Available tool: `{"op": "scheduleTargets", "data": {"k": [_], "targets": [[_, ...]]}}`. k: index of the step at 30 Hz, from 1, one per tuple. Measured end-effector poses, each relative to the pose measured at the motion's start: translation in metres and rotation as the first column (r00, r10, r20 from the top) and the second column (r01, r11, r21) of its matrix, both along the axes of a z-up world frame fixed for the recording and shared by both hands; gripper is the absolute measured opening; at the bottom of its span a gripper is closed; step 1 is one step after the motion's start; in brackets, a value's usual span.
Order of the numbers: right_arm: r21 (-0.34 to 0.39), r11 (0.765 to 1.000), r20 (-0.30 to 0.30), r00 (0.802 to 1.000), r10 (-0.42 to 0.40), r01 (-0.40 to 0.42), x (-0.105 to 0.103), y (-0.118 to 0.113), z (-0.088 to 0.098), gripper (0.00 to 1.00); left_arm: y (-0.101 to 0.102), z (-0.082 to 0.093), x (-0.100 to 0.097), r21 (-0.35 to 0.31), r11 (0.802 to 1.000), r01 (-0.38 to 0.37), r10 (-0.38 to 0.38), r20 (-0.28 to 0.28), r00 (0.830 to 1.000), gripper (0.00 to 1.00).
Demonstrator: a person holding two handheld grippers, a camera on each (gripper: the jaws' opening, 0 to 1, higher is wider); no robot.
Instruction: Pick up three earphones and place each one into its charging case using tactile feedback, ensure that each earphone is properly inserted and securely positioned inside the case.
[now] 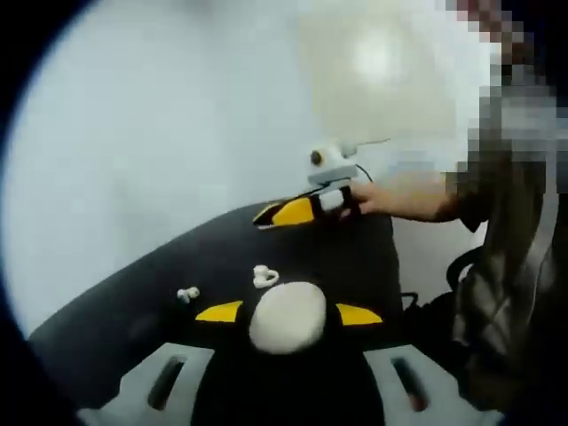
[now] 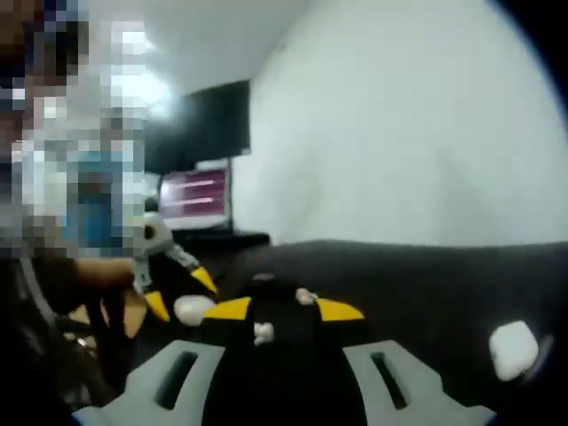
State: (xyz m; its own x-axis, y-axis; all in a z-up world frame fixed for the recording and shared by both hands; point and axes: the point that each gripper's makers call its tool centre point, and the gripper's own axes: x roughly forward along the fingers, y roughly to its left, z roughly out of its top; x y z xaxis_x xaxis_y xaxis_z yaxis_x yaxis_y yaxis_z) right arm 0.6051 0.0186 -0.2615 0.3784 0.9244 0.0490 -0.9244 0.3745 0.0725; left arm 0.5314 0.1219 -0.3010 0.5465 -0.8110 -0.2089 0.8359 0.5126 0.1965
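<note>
Black tabletop against a pale wall. Left gripper holds a white oval charging case between its yellow-tipped jaws, narrowed onto it. Two earphones lie just ahead: one near the case, one off to its left. Right gripper stands open, nothing between its jaws; small white earphones lie near its tips, another white case to its right. Blur hides earphone orientation. Nearest earphone judged the next pick.
</note>
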Motion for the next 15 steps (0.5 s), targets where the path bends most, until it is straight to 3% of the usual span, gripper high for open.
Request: {"op": "scheduleTargets", "data": {"k": [2, 3, 5, 6, 10, 15], "targets": [[0.028, 0.999, -0.011, 0.999, 0.041, -0.04, -0.008, 0.003, 0.007, 0.27, 0.008, 0.005, -0.003, -0.031, 1.0, -0.004, 0.004, -0.01, 1.0, 0.37], [-0.026, 0.998, -0.041, 0.997, 0.063, -0.064, -0.014, 0.009, 0.001, 0.27, 0.014, 0.006, -0.005, -0.033, 0.999, -0.013, 0.013, -0.012, 1.0, 0.37], [-0.111, 0.988, -0.039, 0.994, 0.103, -0.107, -0.028, 0.025, -0.007, 0.27, 0.024, 0.004, -0.006, -0.035, 0.999, -0.037, 0.036, -0.015, 0.999, 0.37], [-0.131, 0.981, -0.02, 0.99, 0.142, -0.143, -0.038, 0.035, -0.009, 0.27, 0.029, 0.004, -0.007, -0.068, 0.996, -0.05, 0.049, -0.024, 0.999, 0.36], [-0.192, 0.942, -0.043, 0.961, 0.272, -0.276, -0.07, 0.066, -0.022, 0.32, 0.028, 0.014, -0.012, -0.124, 0.992, -0.028, 0.026, -0.023, 0.999, 0.28], [-0.28, 0.915, -0.028, 0.955, 0.296, -0.292, -0.066, 0.088, -0.039, 0.37, 0.026, 0.01, -0.014, -0.122, 0.992, -0.024, 0.015, -0.077, 0.997, 0.3]]}}
